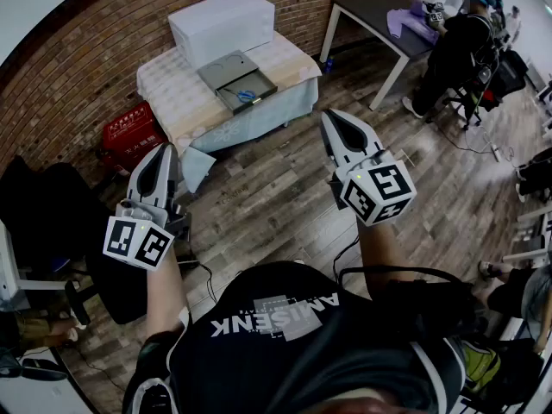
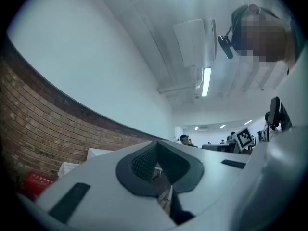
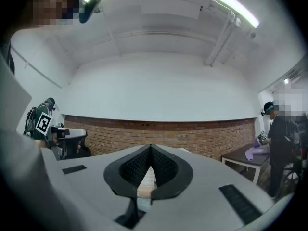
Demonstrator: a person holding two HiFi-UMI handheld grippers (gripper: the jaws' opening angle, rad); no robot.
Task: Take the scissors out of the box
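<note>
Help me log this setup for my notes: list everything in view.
table: one, pale cloth, against brick wall
white box: one, white, on table's far side
grey box: one, grey, open, on table in front of it
scissors: likely one, blue, inside grey box
crate: one, red, floor left of table
desk: one, dark top, upper right
cloth: one, purple, on desk
person: one, dark clothes, seated at desk
left gripper: one, grey, fingers shut, empty
right gripper: one, grey, fingers shut, empty
</note>
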